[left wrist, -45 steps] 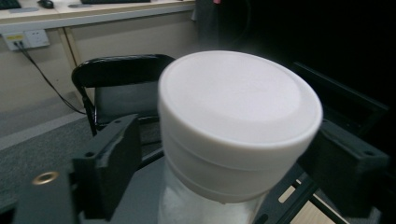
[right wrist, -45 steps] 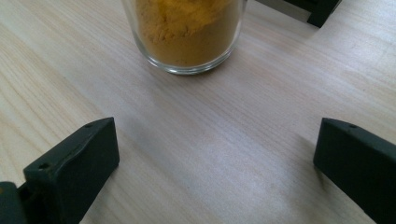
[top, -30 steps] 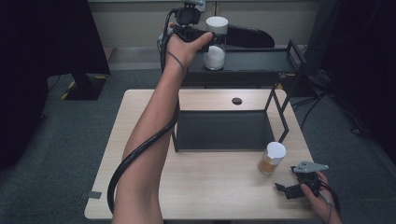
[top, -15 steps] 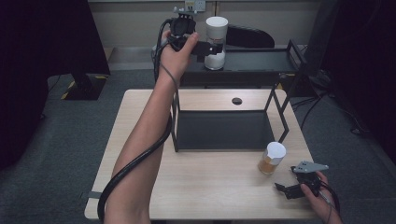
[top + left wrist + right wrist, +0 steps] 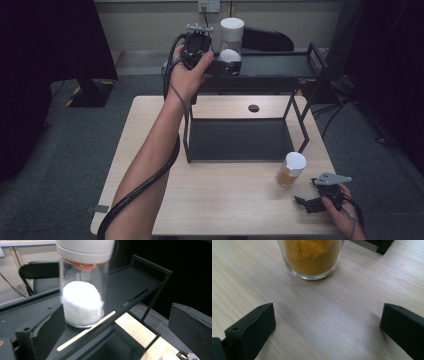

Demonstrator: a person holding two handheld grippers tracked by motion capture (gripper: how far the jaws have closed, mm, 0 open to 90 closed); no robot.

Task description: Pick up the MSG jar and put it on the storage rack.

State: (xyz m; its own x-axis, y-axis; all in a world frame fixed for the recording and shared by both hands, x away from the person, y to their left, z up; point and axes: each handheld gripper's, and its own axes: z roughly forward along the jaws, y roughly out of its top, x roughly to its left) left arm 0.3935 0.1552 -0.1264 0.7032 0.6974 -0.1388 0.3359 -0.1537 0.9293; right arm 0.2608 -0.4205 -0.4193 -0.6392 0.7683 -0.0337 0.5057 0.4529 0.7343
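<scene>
Item: jar of white powder (image 5: 82, 302), clear glass with a white lid, standing upright on the top shelf of the black rack (image 5: 280, 64), toward that shelf's left end. Your left gripper (image 5: 220, 61) is raised to that shelf, at the rack's far left corner; its jaws stand wide apart with the jar just ahead of the gap, nearer the left jaw, and neither jaw touches the glass. In the high view a second white-lidded container (image 5: 232, 31) shows just behind the jar, at the rack's far side. Item: light strip (image 5: 86, 331), thin and flat, lying along the front lip of the rack's top shelf, just in front of the jar. Item: jar of orange-yellow powder (image 5: 290, 170), clear glass with a white lid, upright on the worktop (image 5: 220, 200), just outside the rack's front right leg. Your right gripper (image 5: 306, 202) rests low over the worktop, in front of the rack and to its right, near this second jar; its jaws are spread wide and hold nothing, bare wood between them, the glass base (image 5: 310, 258) a little beyond their tips. Item: dark round hole (image 5: 253, 108) in the worktop, behind the rack's lower tray.
</scene>
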